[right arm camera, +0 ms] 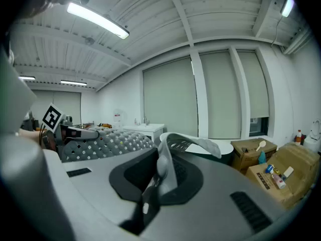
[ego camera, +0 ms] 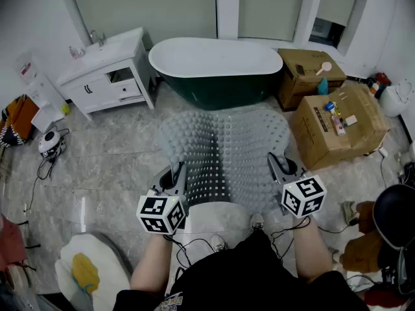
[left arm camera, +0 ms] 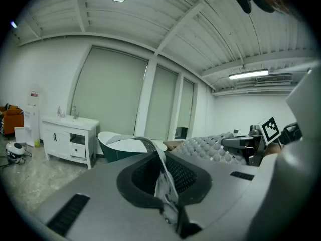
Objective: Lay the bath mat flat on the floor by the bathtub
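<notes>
A translucent grey bath mat with a grid of holes and bumps hangs stretched in the air between my two grippers, its far edge drooping toward the dark green bathtub. My left gripper is shut on the mat's near left edge, and the pinched mat edge curls up between its jaws. My right gripper is shut on the near right edge, where a fold of mat stands between its jaws. Both grippers point roughly level at the tub.
A white vanity with sink stands left of the tub. Cardboard boxes with small bottles sit at the right. Cables, a round device and a white-and-yellow object lie on the marble floor at the left.
</notes>
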A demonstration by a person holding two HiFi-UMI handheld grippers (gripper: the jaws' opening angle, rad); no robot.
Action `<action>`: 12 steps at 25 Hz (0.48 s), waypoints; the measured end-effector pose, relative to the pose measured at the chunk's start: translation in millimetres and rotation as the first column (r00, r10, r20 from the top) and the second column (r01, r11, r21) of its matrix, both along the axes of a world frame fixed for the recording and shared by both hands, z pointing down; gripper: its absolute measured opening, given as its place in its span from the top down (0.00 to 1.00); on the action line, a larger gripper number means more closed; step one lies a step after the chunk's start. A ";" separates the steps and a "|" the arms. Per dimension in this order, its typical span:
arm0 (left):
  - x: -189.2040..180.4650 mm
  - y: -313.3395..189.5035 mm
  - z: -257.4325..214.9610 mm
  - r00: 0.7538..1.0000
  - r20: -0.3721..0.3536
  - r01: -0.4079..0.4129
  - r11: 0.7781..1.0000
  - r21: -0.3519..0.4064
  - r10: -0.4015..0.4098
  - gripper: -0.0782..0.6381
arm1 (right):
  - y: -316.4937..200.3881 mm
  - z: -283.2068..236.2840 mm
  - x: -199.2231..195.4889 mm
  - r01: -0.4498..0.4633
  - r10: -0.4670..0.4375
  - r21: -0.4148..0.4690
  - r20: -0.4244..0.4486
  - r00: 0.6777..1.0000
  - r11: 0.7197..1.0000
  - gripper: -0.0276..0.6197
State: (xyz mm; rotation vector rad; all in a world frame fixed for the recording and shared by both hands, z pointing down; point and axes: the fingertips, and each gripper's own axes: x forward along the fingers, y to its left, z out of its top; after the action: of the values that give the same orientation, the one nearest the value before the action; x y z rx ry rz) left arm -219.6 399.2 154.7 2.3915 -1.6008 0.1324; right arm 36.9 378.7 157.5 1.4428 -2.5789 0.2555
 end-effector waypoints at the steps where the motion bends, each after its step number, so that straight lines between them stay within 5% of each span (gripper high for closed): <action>1: -0.1 0.2 0.0 1.000 -0.001 0.001 1.000 0.002 -0.001 0.85 | -0.1 0.2 0.2 0.000 0.000 0.001 -0.001 1.000 1.000 0.91; 12: 0.5 0.3 -0.5 1.000 -0.008 0.005 1.000 0.003 -0.005 0.85 | -3.1 -1.7 4.0 0.000 0.000 -0.001 0.028 1.000 1.000 0.91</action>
State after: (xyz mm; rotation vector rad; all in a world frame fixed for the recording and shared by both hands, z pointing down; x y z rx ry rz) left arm -219.1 399.5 154.3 2.3869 -1.6049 0.1194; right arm 40.9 375.6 155.7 1.4494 -2.6005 0.2782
